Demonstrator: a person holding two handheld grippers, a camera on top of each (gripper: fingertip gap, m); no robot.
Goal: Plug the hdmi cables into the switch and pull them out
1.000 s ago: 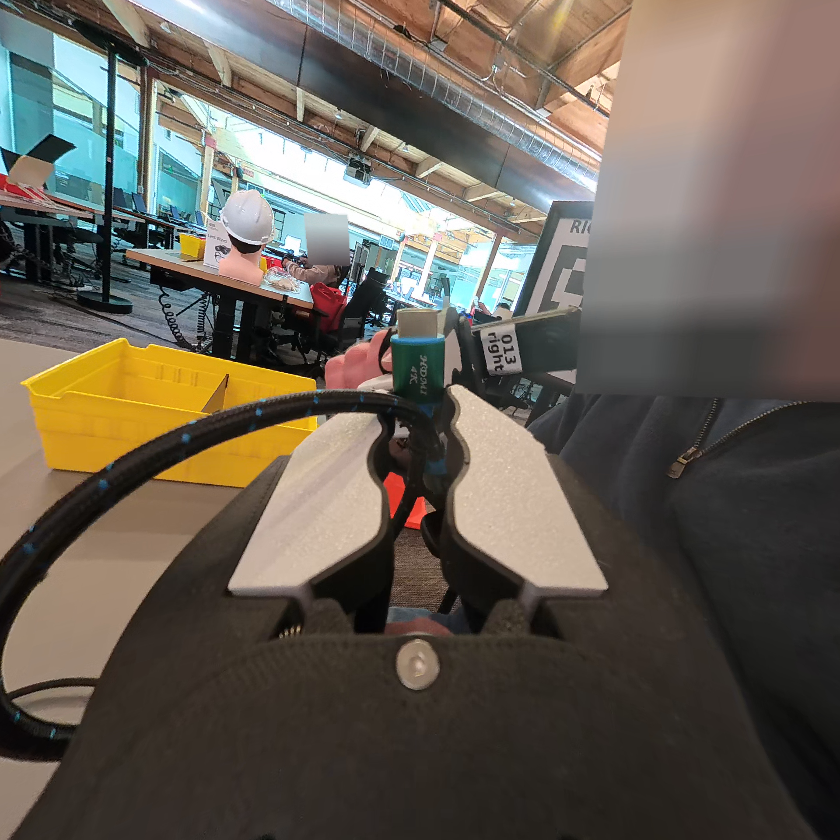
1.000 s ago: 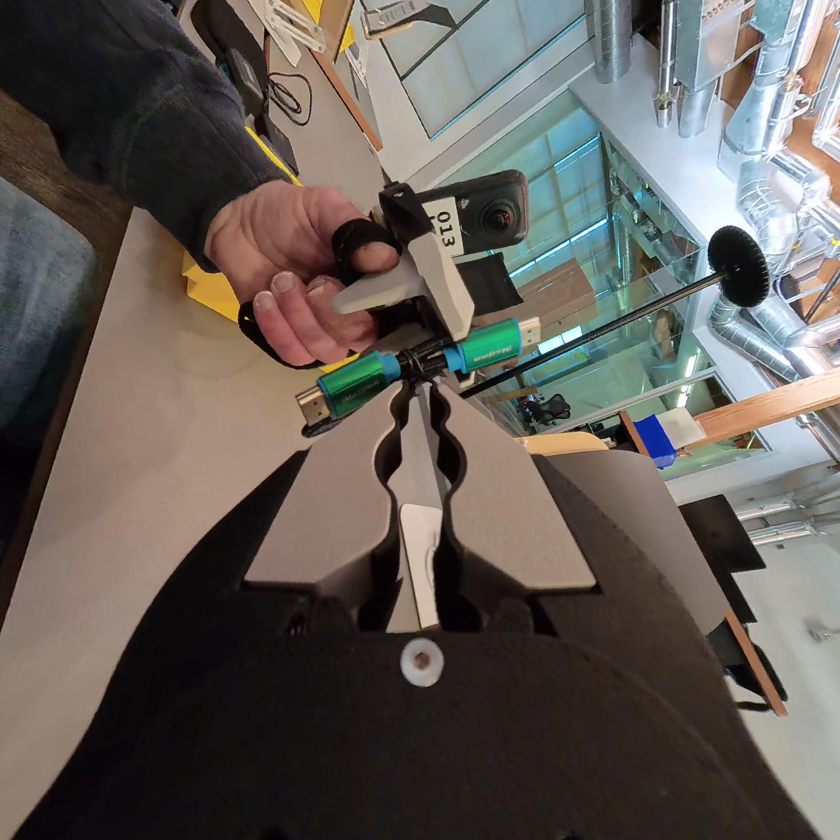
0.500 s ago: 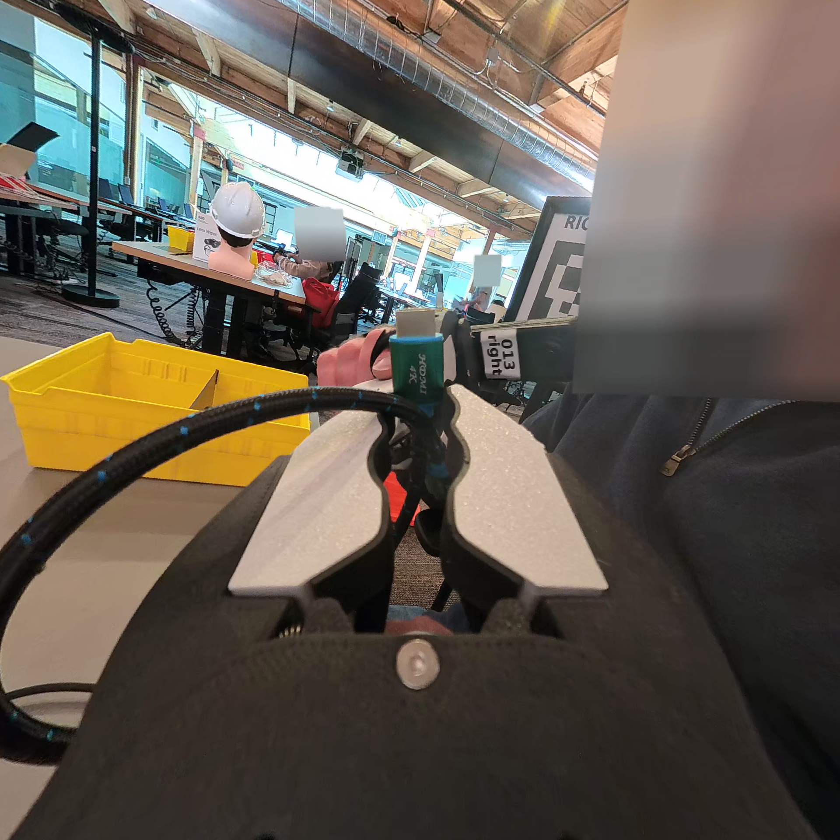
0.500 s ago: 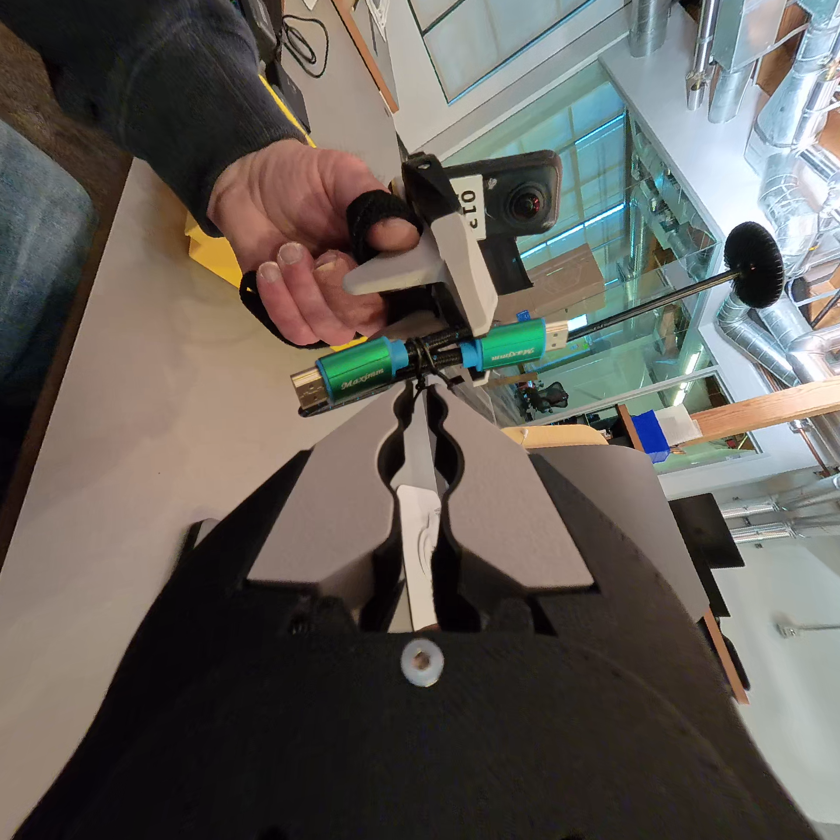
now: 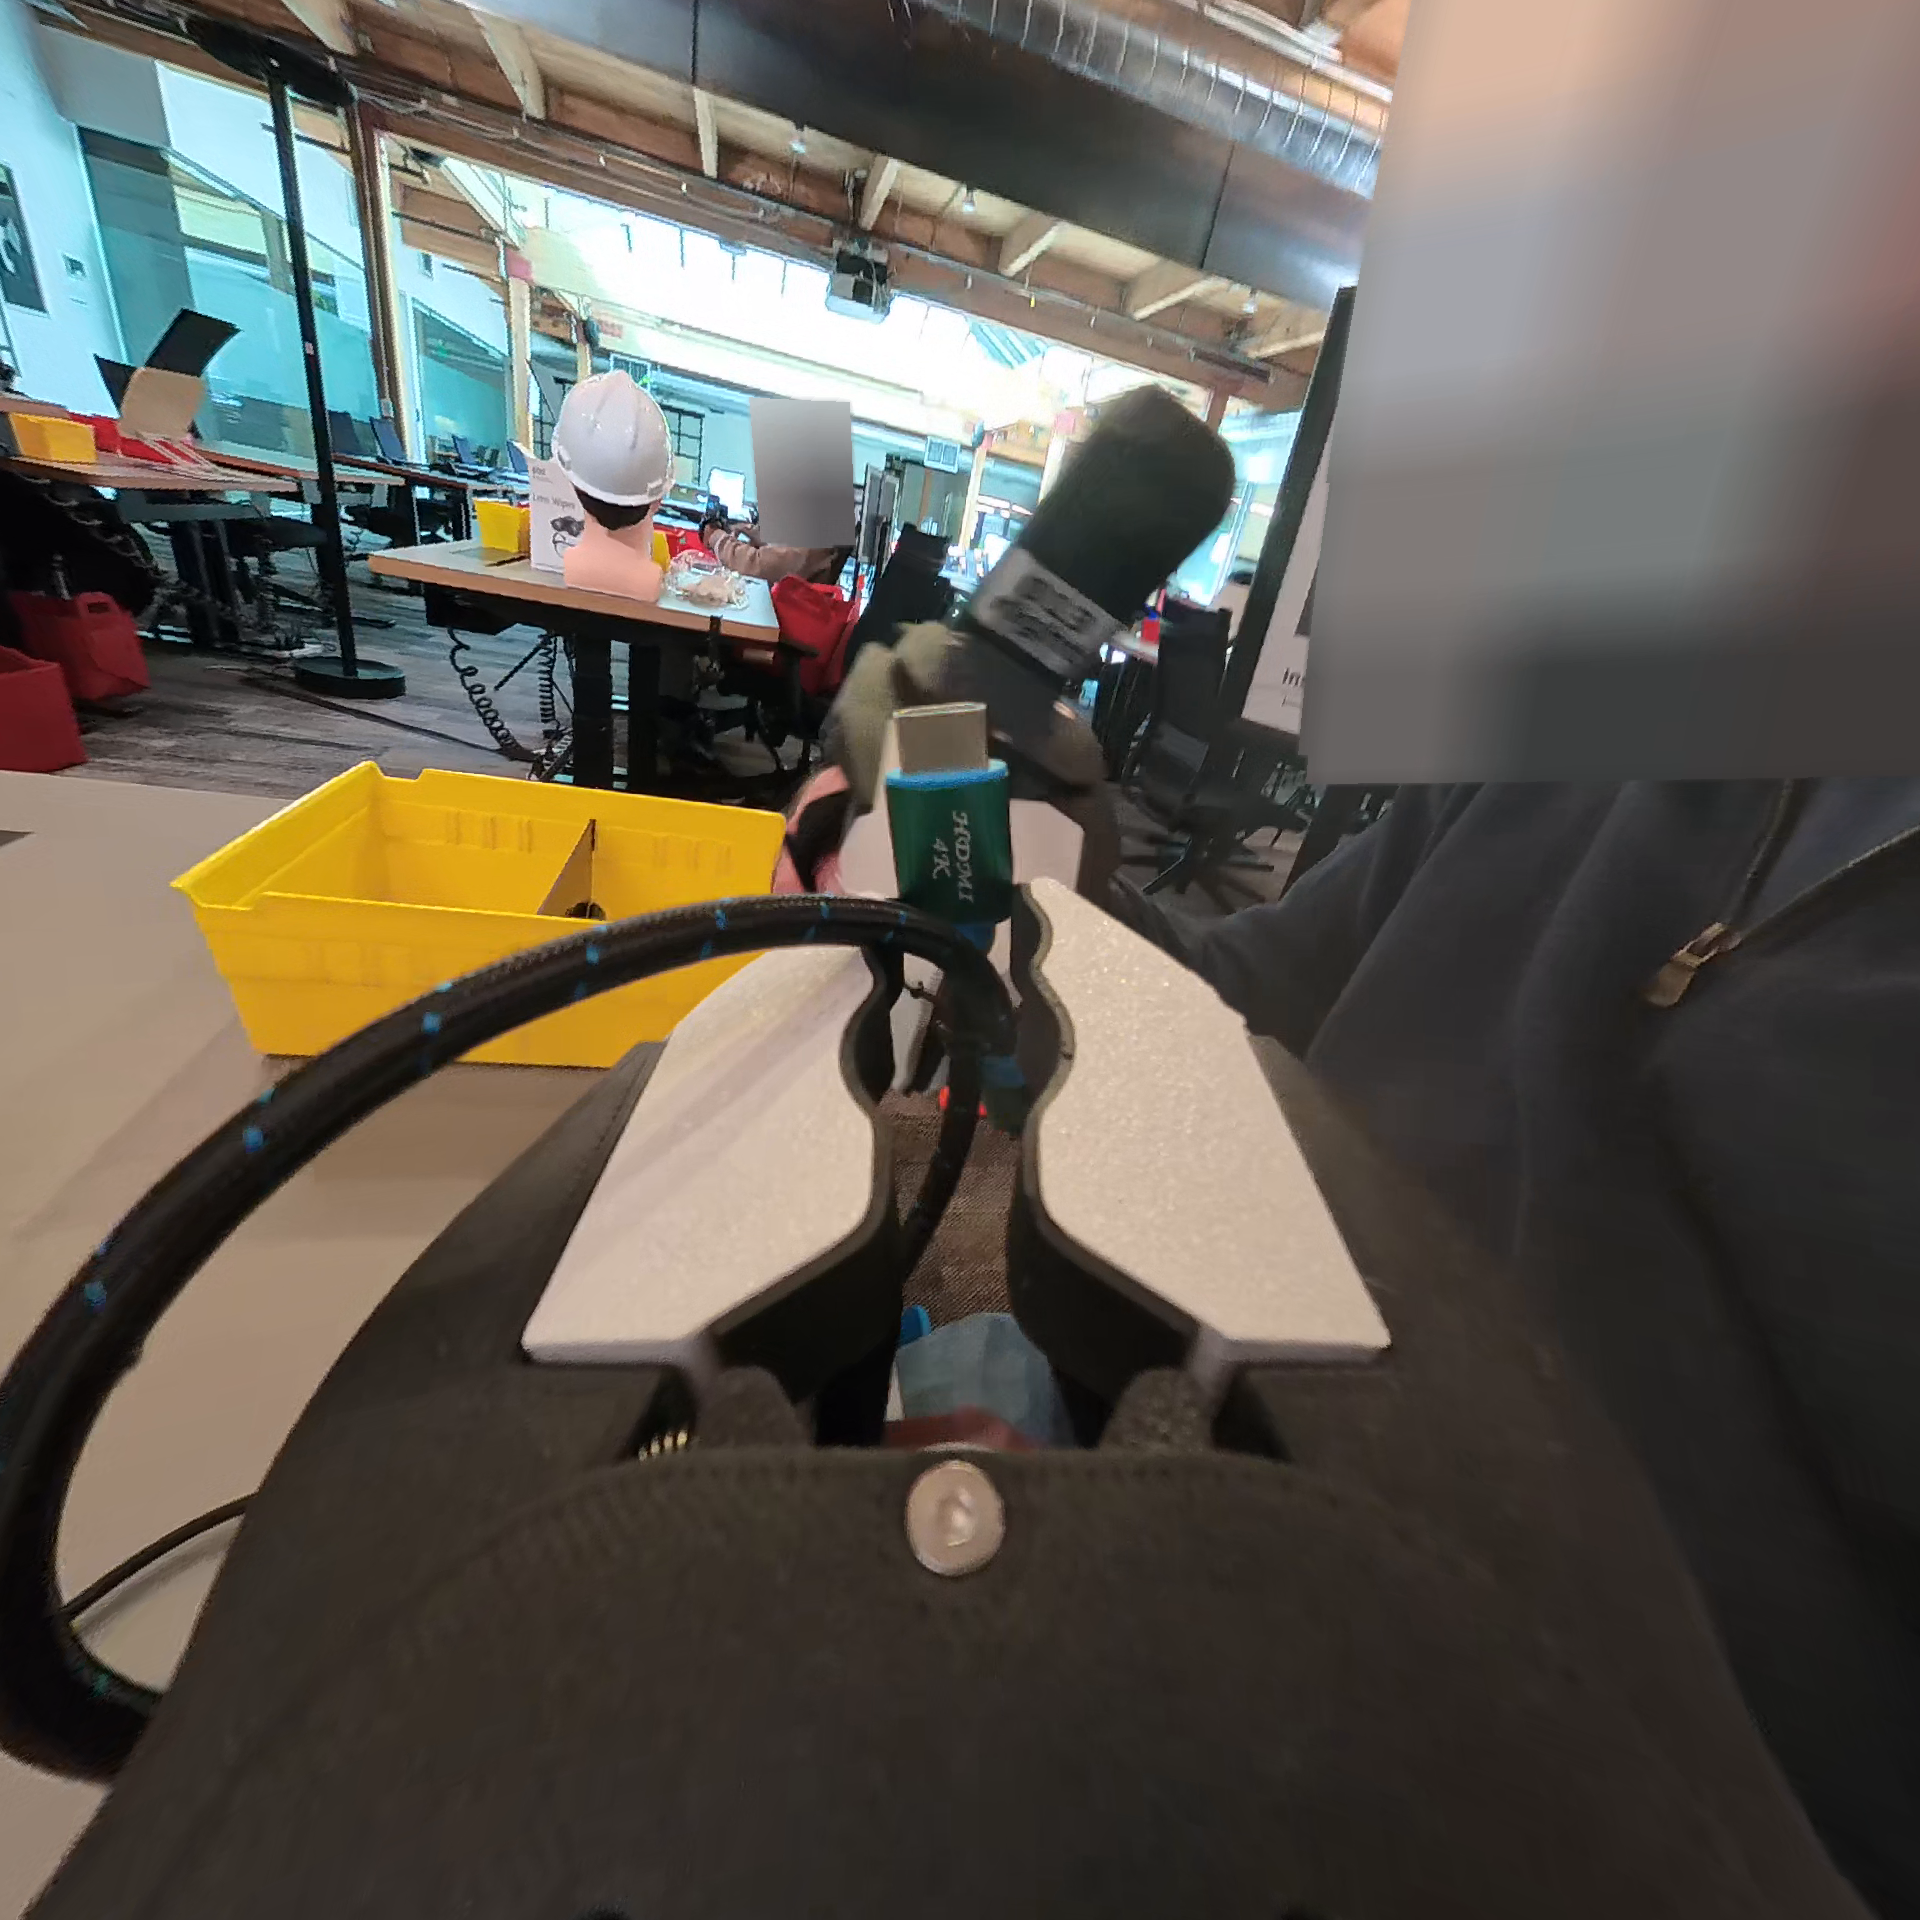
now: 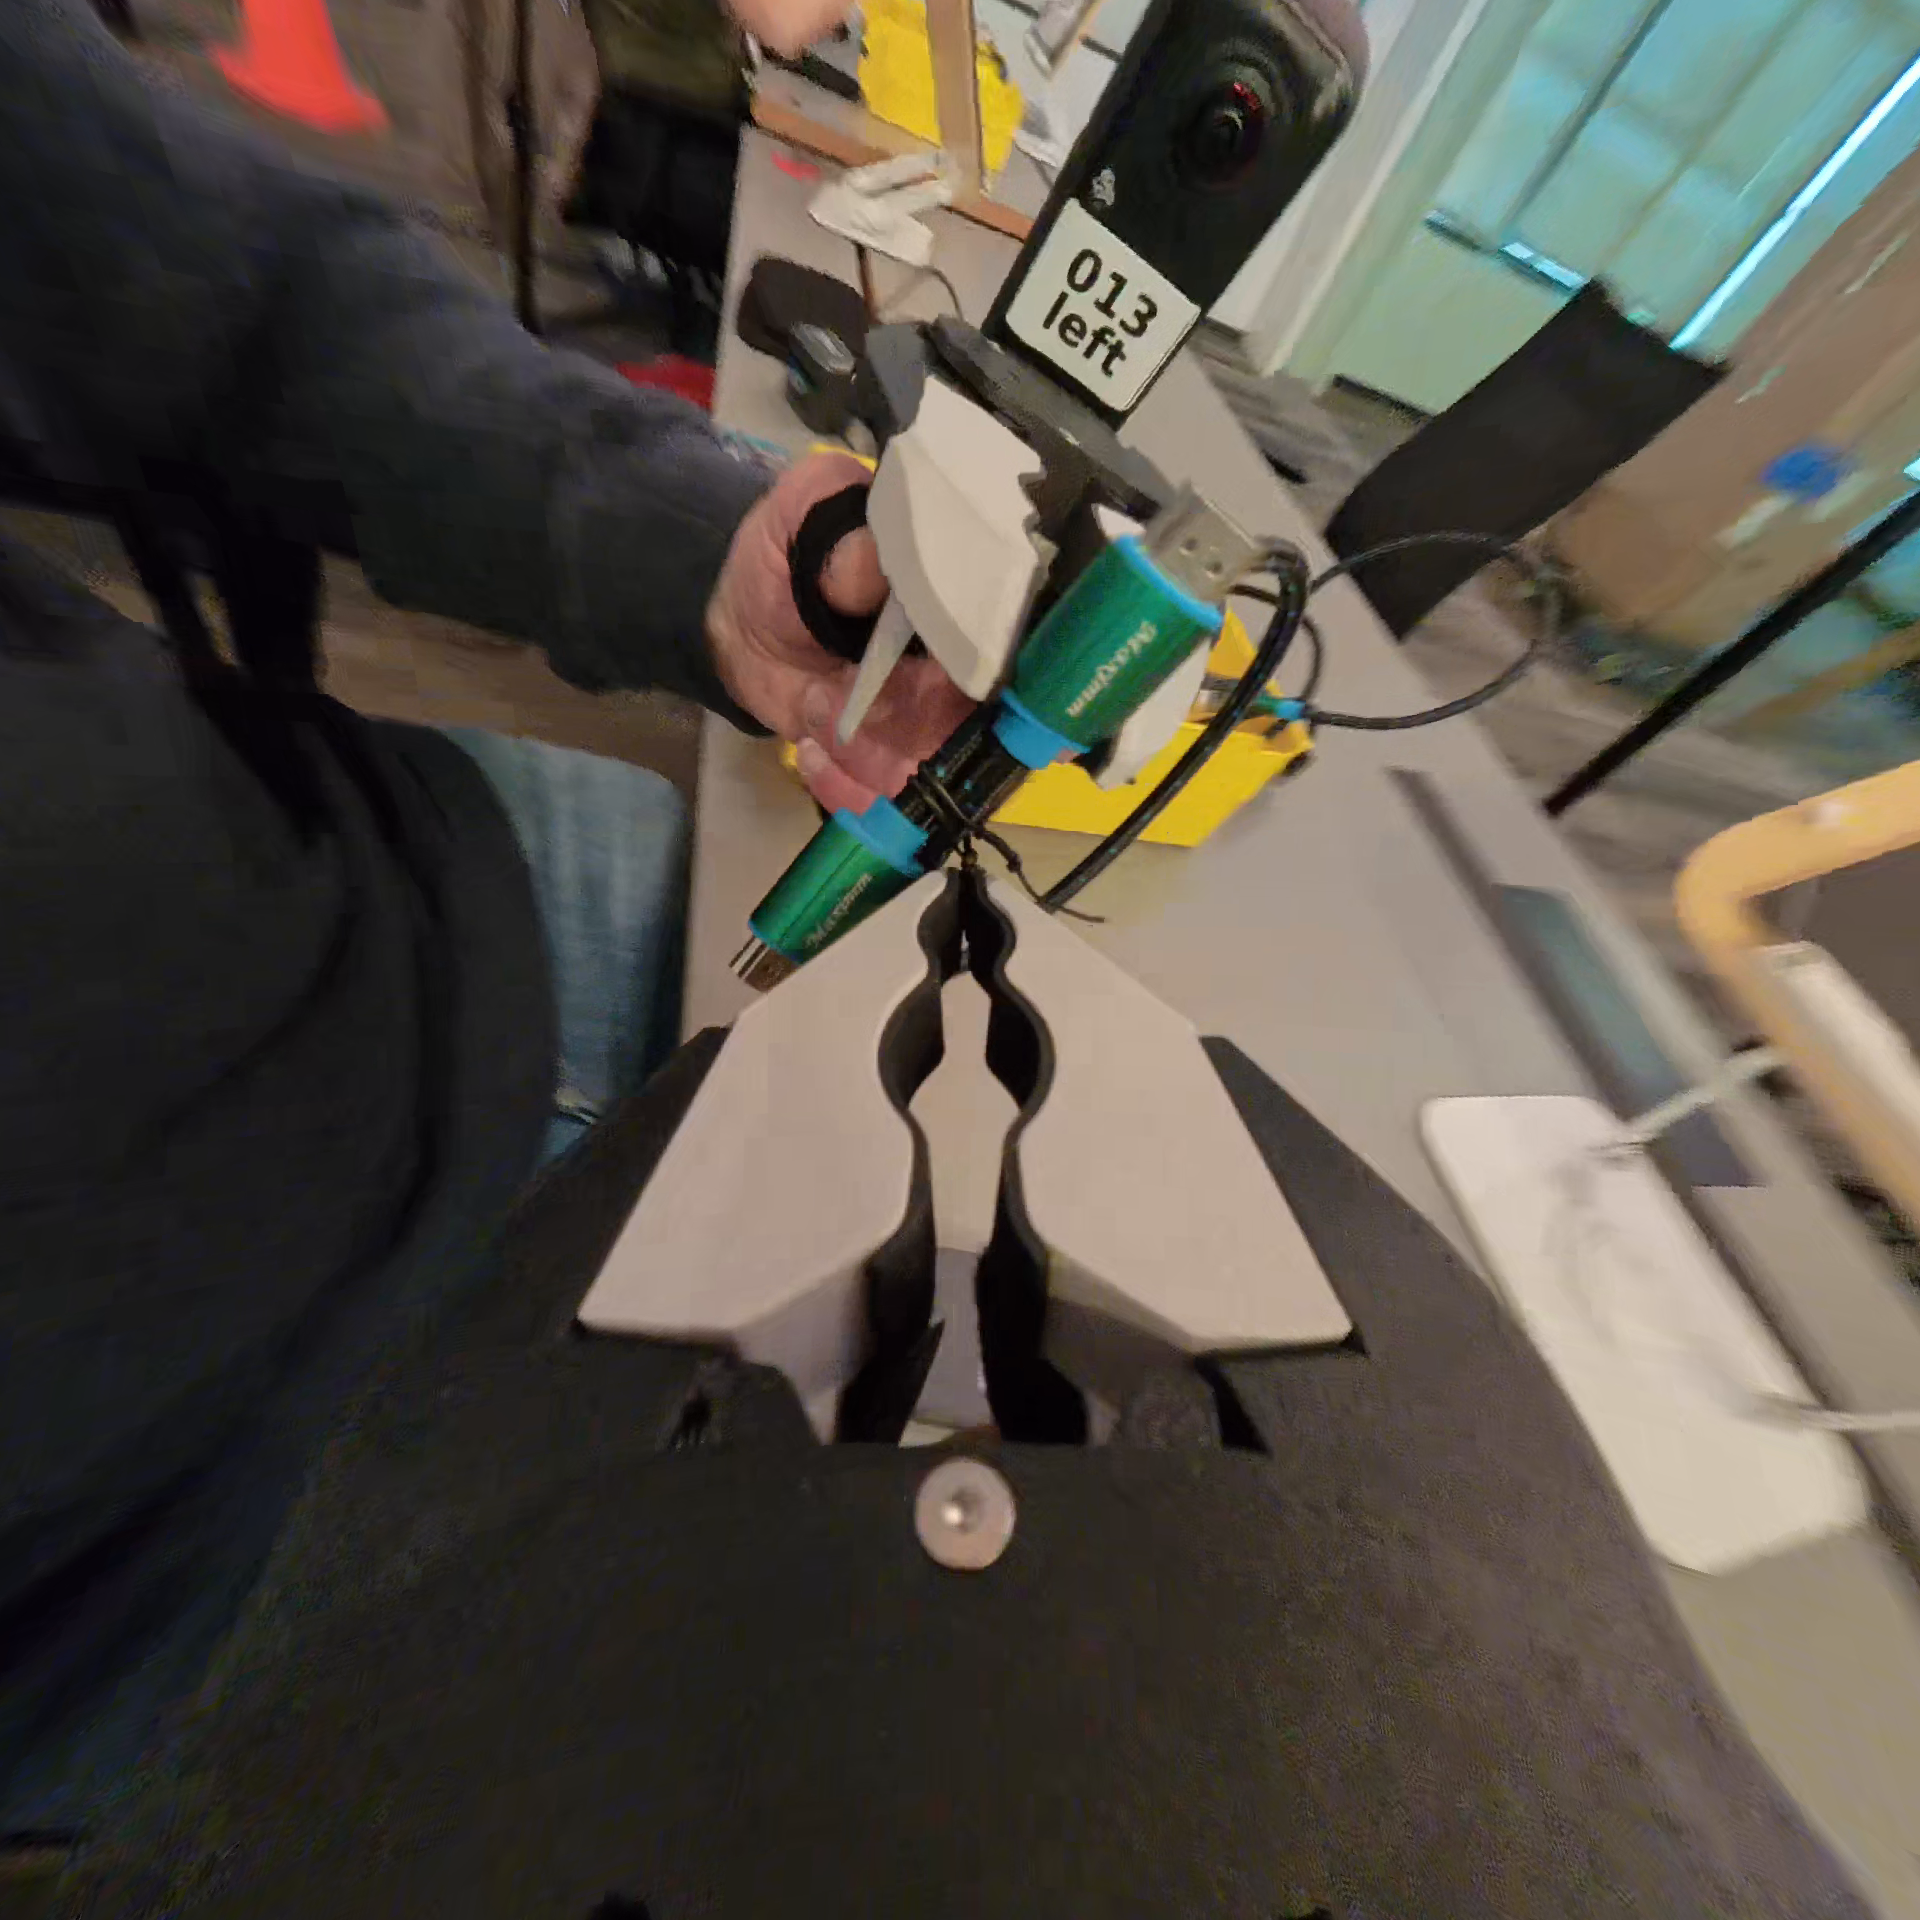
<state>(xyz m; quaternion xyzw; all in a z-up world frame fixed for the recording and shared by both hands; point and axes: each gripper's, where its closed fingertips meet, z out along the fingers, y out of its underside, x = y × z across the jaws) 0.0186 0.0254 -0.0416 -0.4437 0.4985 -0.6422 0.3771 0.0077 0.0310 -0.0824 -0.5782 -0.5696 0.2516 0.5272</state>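
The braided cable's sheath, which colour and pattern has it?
Black with small blue flecks, best in the left wrist view.

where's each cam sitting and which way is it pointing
Left wrist view: rides the left gripper, looking across the table at a yellow bin; dark jacket at right.
Right wrist view: rides the right gripper, facing the left hand and sleeve.
Shared: the green HDMI plug, its braided cable, the bin.

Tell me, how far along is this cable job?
Barely begun. Both green plugs are bare, bundled by a thin tie. The left gripper clamps the cable, the right gripper pinches the tie. Untying, plugging in and pulling out all remain.
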